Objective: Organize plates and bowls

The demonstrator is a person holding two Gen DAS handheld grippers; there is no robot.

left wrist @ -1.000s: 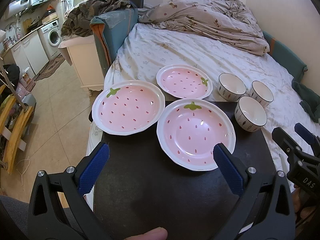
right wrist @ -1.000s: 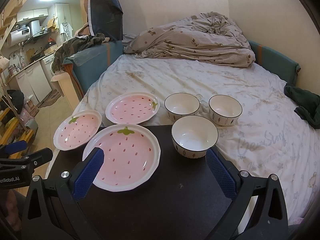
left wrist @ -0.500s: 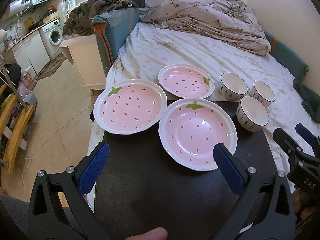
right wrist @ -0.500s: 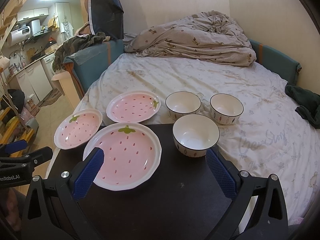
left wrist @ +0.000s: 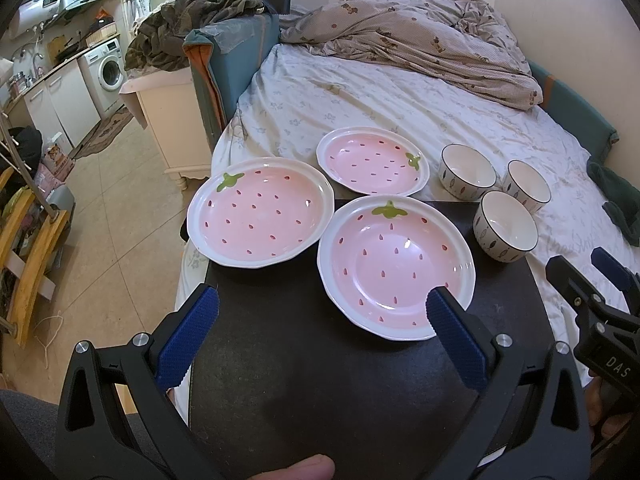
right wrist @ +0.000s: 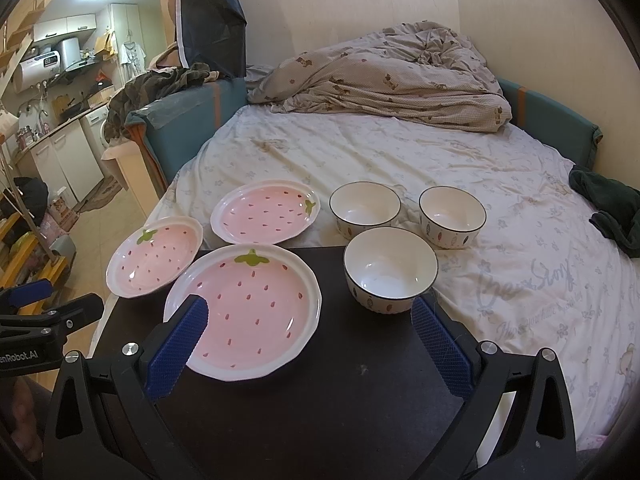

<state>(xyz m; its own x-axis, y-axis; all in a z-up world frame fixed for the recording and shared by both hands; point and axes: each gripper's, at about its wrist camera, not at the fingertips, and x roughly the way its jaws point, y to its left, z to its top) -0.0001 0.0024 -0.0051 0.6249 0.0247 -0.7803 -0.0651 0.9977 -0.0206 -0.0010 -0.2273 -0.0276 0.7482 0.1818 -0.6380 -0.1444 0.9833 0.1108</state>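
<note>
On a black counter [left wrist: 360,392] beside a bed [right wrist: 440,168], three strawberry plates [left wrist: 394,266] and three bowls [right wrist: 390,268] wait before the left claw [left wrist: 320,334] and right claw [right wrist: 308,344], both spread wide and empty.

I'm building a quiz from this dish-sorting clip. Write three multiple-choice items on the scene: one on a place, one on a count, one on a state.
1. Where does the nearest strawberry plate sit?
A. on the black table
B. on the bedsheet
C. on the floor

2. How many white bowls are in view?
A. two
B. three
C. four

3. What state is the right tool in?
A. shut on a bowl
B. shut on a plate
C. open, holding nothing

Answers:
1 A, the black table lies under all of it.
2 B, one bowl on the table's edge and two on the sheet.
3 C, its blue pads stand wide apart with nothing gripped.
</note>
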